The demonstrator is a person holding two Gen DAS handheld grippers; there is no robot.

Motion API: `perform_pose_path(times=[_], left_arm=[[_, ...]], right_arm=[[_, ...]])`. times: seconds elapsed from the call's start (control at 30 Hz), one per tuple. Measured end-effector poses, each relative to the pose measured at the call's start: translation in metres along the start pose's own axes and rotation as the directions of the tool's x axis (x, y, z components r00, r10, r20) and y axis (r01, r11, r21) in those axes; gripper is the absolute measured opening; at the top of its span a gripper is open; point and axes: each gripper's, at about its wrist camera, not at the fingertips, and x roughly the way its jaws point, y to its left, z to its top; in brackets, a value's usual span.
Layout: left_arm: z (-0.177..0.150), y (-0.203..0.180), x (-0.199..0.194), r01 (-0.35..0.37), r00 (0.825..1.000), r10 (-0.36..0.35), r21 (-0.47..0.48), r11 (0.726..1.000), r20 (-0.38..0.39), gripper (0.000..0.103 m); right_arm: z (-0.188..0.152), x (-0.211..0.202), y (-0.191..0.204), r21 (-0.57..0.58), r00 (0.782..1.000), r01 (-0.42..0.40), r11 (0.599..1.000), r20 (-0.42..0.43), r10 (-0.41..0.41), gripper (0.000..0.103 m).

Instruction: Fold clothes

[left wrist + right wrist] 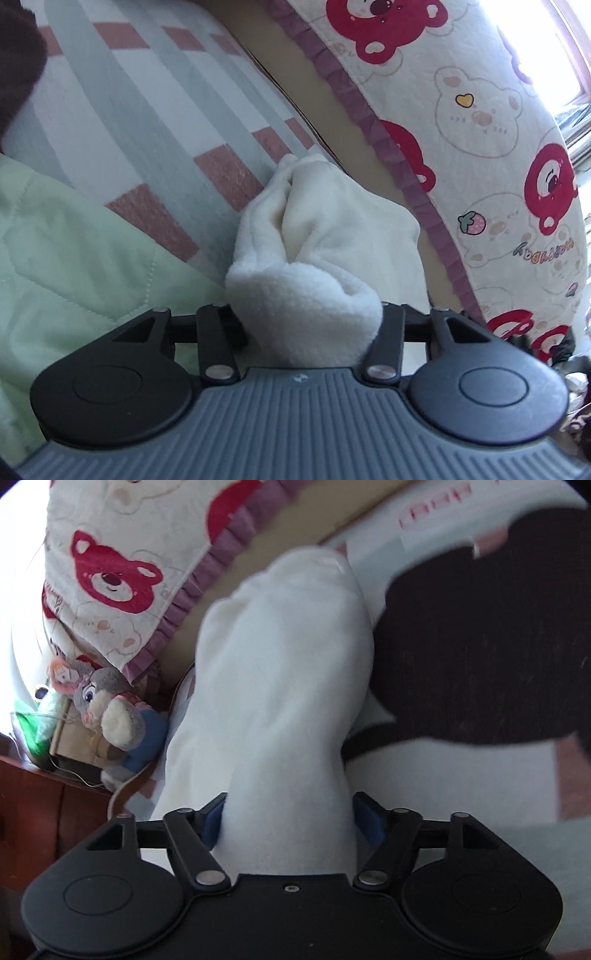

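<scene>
A white fleece garment [314, 251] fills the middle of the left wrist view, bunched and lifted over the striped bed sheet [147, 110]. My left gripper [306, 325] is shut on its near fold, and the cloth hides the fingertips. In the right wrist view the same white fleece garment [288, 686] hangs stretched away from my right gripper [291, 823], which is shut on another part of it. Blue finger pads [369, 823] show at either side of the cloth.
A pale green quilted cloth [66, 266] lies at the left on the bed. A dark brown garment [480, 646] lies at the right. A bear-print quilt with a purple frill [461, 129] runs along the bed's side. Plush toys [110, 709] sit on a red-brown cabinet.
</scene>
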Motion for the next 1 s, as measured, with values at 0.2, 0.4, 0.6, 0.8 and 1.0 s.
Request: perform_pose_path(times=[0.2, 0.4, 0.6, 0.8, 1.0], left_arm=[[-0.002, -0.034, -0.001, -0.077, 0.997, 0.069, 0.236, 0.969, 0.045, 0.029], [0.005, -0.06, -0.022, -0.092, 0.99, 0.048, 0.353, 0.931, 0.131, 0.029], [0.035, -0.066, -0.049, -0.126, 0.979, 0.05, 0.397, 0.909, 0.197, 0.028], [0.084, -0.056, -0.063, -0.213, 0.96, 0.106, 0.425, 0.88, 0.261, 0.029], [0.132, -0.046, -0.076, -0.299, 0.932, 0.158, 0.446, 0.844, 0.325, 0.029]], right_arm=[[-0.005, 0.013, 0.027, -0.148, 0.998, -0.046, 0.988, 0.039, 0.053, 0.053], [-0.008, -0.005, 0.077, -0.341, 0.99, -0.051, 0.939, 0.106, 0.092, 0.049], [-0.002, -0.005, 0.117, -0.395, 0.979, -0.116, 0.911, 0.111, 0.172, 0.049], [0.003, 0.038, 0.144, -0.441, 0.965, -0.225, 0.869, 0.021, 0.26, 0.049], [0.017, 0.099, 0.188, -0.477, 0.938, -0.32, 0.819, -0.034, 0.346, 0.049]])
